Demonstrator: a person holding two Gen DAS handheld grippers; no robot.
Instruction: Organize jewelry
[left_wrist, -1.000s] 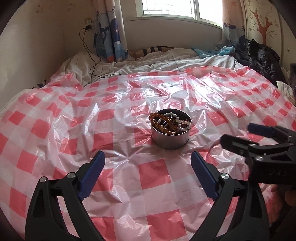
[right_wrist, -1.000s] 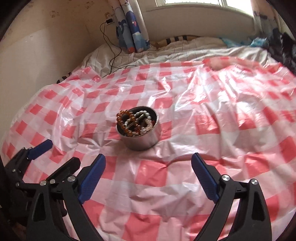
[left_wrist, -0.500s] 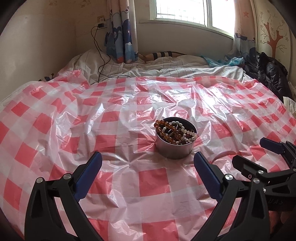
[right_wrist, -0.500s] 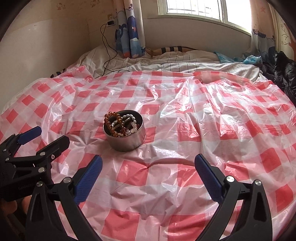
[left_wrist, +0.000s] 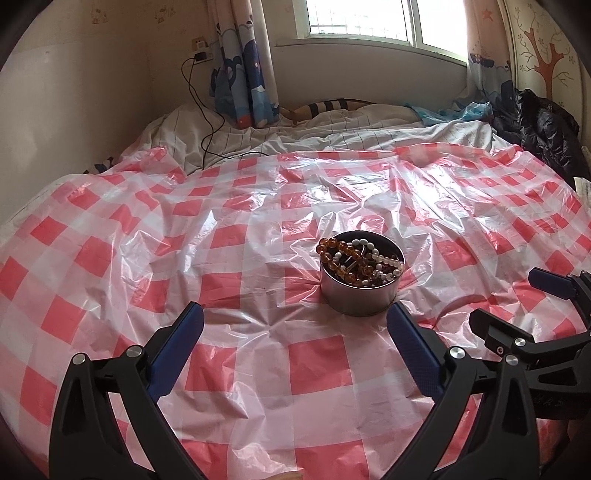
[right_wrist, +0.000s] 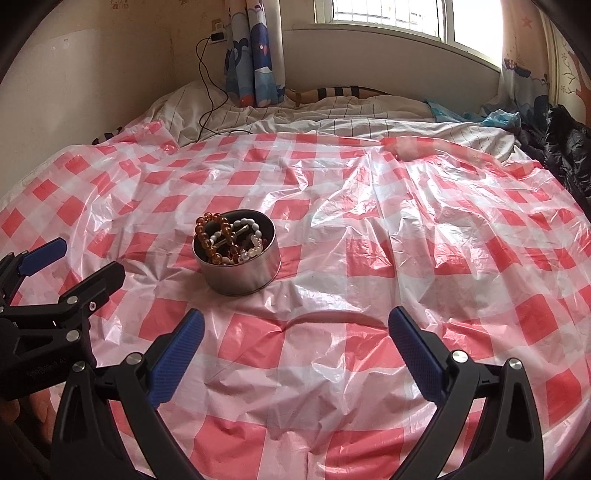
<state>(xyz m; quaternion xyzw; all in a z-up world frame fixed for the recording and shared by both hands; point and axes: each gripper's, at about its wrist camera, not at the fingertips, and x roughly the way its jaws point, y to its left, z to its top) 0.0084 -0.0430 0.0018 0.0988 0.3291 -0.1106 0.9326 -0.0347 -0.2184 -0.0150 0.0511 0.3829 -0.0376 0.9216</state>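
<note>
A round metal tin (left_wrist: 358, 301) (right_wrist: 240, 277) stands on the red-and-white checked plastic sheet (left_wrist: 317, 373) that covers the bed. In it lie an amber bead bracelet (left_wrist: 332, 258) (right_wrist: 207, 236), a white bead bracelet (left_wrist: 384, 264) (right_wrist: 255, 236) and other small pieces, tangled together. My left gripper (left_wrist: 294, 314) (right_wrist: 88, 258) is open just short of the tin, with nothing between its blue pads. My right gripper (right_wrist: 295, 315) (left_wrist: 506, 295) is open too, empty, and the tin is ahead of it to the left.
Striped white bedding (left_wrist: 332, 136) and a black charger cable (left_wrist: 207, 136) lie beyond the sheet. A black jacket (left_wrist: 543, 129) is heaped at the far right. A wall (left_wrist: 92, 92) runs along the left, with a curtain (left_wrist: 243, 74) and window behind.
Both grippers have tilted slightly, so more of the wall and window shows. In the left wrist view the right gripper now sits lower. The tin and beads have not moved.
</note>
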